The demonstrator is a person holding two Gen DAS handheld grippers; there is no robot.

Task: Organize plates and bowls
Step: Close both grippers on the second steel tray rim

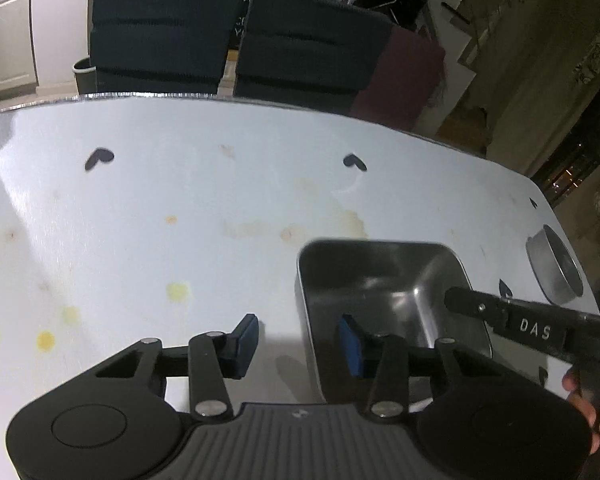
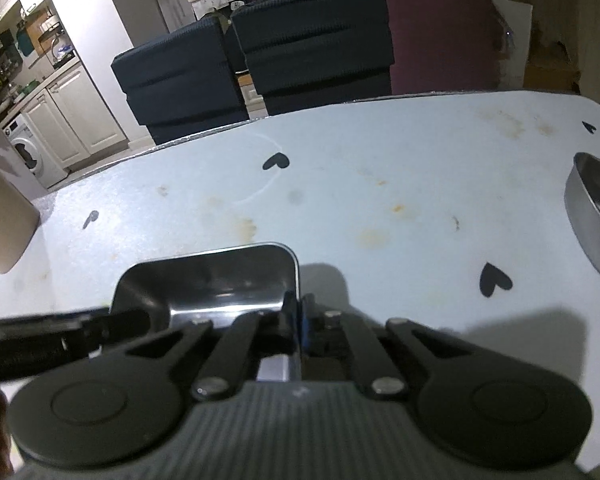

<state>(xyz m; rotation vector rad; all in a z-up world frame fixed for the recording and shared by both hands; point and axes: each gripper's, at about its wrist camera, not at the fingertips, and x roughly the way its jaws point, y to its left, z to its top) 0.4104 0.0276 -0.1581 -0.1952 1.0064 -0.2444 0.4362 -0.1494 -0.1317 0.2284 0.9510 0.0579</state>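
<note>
Both of my grippers at one rectangular steel tray

My right gripper [image 2: 299, 312] is pinched onto the right wall of the tray [image 2: 220, 280]; my left gripper [image 1: 298, 338] straddles its left wall, pads narrowed but not pressing. A one-sided lift may tip it. On the table [image 1: 180, 220]: one tray, one round steel bowl [image 1: 556, 268] well right.

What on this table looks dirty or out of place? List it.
The white tabletop is spotted with yellow and brownish stains, yellow ones near its left edge and brown ones beyond the rectangular steel tray. The round steel bowl sits upright, apart from the tray. Nothing is spilled or tipped.
</note>
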